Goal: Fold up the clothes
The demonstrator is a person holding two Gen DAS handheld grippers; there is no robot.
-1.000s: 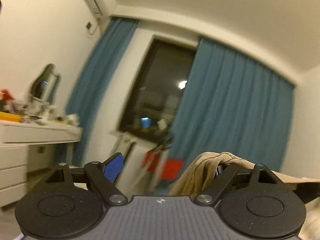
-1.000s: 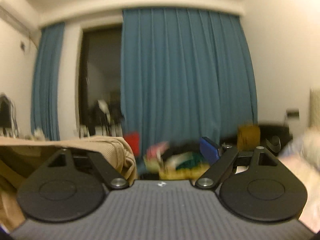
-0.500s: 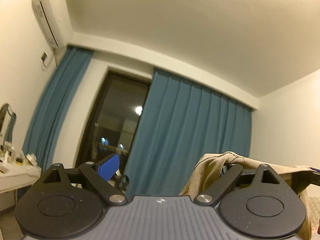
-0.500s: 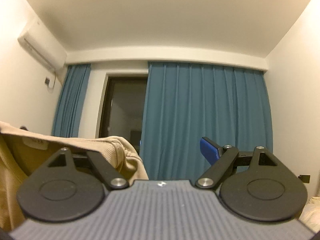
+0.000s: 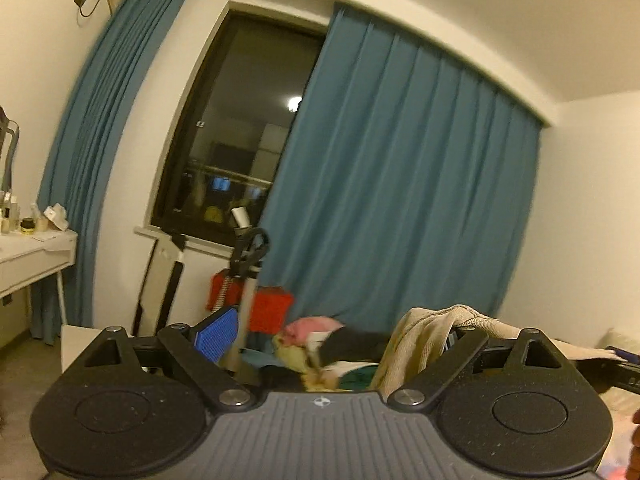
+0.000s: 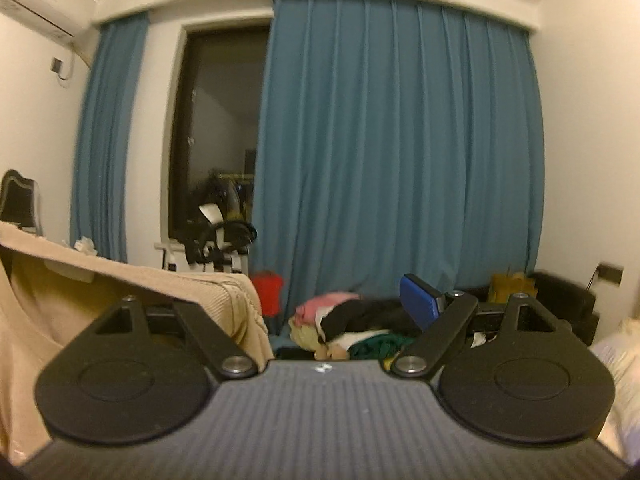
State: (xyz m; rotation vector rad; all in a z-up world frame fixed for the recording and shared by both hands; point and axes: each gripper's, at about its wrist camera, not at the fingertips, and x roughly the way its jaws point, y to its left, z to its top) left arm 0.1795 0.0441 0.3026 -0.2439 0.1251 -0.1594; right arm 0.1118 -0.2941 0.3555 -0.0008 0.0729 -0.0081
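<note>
Since half second ago: both views dropped from ceiling back to window (image 5: 244, 128) level; clothes pile (image 6: 352, 332) below curtain visible again.

Left gripper (image 5: 332, 334) roughly level, jaws wide, beige garment (image 5: 432, 332) draped over its right finger.

Right gripper (image 6: 332, 312) level, jaws wide, same garment draped over its left finger, stretched between both grippers, nearer than window.

Count: two grippers, one garment, two curtains, one pile.

No readable text, label or number anywhere.
</note>
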